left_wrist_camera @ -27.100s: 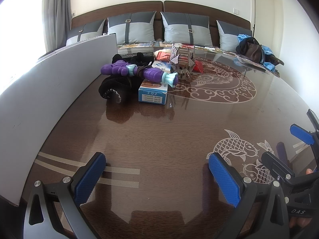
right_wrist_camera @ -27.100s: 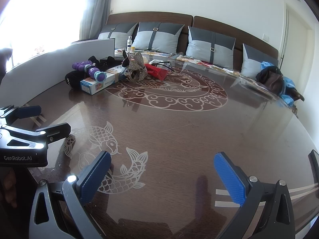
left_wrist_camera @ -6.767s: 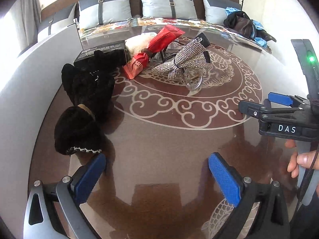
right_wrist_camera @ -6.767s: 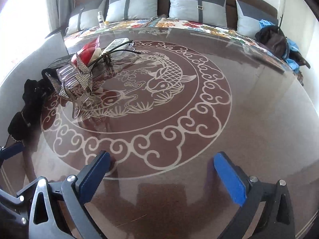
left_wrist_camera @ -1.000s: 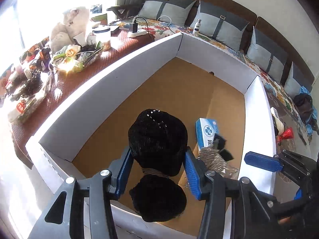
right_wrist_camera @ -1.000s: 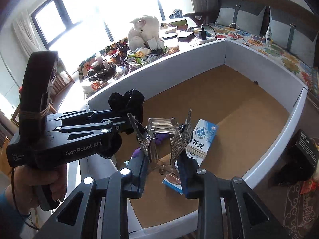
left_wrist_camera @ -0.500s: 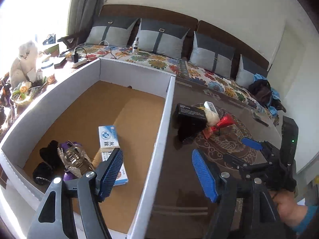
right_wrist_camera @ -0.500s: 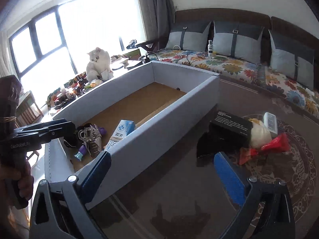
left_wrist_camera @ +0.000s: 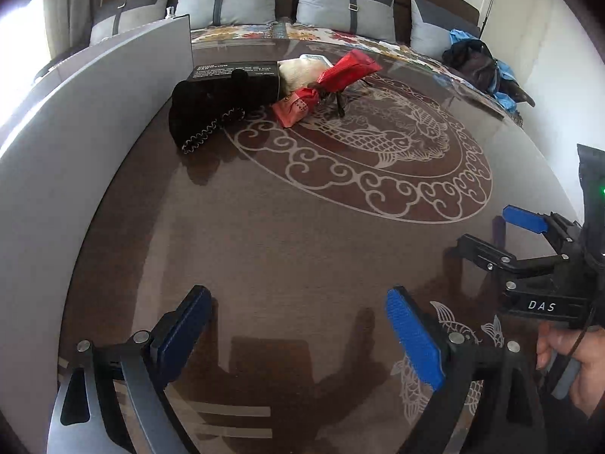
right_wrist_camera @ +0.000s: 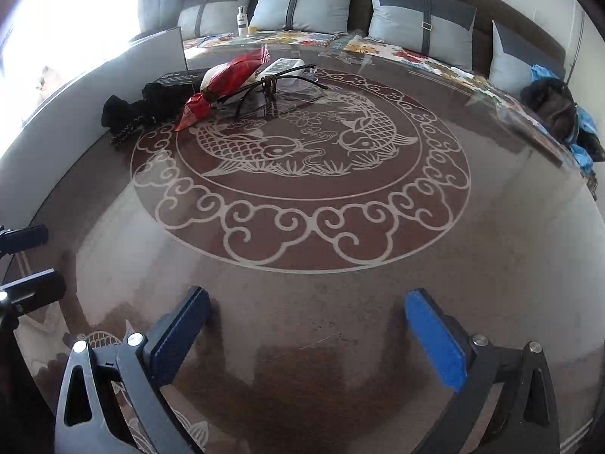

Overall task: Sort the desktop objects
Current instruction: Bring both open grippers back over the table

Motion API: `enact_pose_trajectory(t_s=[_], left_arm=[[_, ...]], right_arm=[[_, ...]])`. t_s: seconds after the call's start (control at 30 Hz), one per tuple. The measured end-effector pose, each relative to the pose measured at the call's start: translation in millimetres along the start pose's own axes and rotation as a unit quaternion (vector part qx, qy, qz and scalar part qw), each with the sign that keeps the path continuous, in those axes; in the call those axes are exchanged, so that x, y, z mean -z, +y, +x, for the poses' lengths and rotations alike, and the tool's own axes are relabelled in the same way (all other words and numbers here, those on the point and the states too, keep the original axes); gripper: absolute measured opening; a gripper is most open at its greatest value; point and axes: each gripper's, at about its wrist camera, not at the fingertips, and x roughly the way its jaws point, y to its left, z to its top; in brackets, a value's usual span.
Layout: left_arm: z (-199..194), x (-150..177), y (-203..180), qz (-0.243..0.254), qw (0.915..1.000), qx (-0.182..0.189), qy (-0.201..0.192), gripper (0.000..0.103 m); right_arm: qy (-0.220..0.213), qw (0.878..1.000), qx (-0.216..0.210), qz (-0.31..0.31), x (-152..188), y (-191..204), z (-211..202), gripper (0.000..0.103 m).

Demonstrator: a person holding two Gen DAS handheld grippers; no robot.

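My left gripper (left_wrist_camera: 298, 333) hovers over the bare brown table (left_wrist_camera: 287, 234); its jaws are opening and nothing is between them. In the same view my right gripper (left_wrist_camera: 503, 236) stands at the right, held by a hand. In its own view the right gripper (right_wrist_camera: 306, 336) is open and empty. At the far left of the table lies a heap: a black cloth piece (left_wrist_camera: 200, 113), a black box (left_wrist_camera: 234, 75), a red packet (right_wrist_camera: 227, 79), dark-framed glasses (right_wrist_camera: 272, 83) and a white remote (right_wrist_camera: 283, 65).
The white wall of the big sorting box (left_wrist_camera: 94, 94) runs along the table's left edge. Behind the table is a sofa with grey cushions (right_wrist_camera: 302, 0); a dark bag with blue cloth (right_wrist_camera: 556, 109) lies at its right end. A small bottle (right_wrist_camera: 242, 19) stands on the sofa.
A second ago the left gripper held a black cloth and the right a sparkly piece over the box. Both let go, and both grippers swung right, out over the table.
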Motion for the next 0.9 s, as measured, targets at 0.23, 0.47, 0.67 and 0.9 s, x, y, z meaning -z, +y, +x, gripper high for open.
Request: enact_pose_trajectory(t_s=[0.23,0.47,0.67,0.9], left_arm=[[11.8,-10.1,1.3,0.031,0.9988,-0.039,-0.007,0.100],[12.0,-7.1,2.8,0.024,0.9984,-0.042,-0.028,0.103],[12.6,-7.9,2.2,0.023,0.9984,-0.044,-0.028,0.103],[12.7,-8.1,1.8,0.024,0.9984,-0.043,-0.027,0.103]], right_arm=[[0.000,1.000,-0.003,0.007,1.6,2.1,2.3,0.103],[0.000,1.000,-0.003,0.007,1.4,2.2,2.7,0.103],[0.000,1.000,-0.003,0.007,1.4,2.4,3.0,0.103],[0.000,1.000,-0.003,0.007,1.5,2.2,3.5,0.103]])
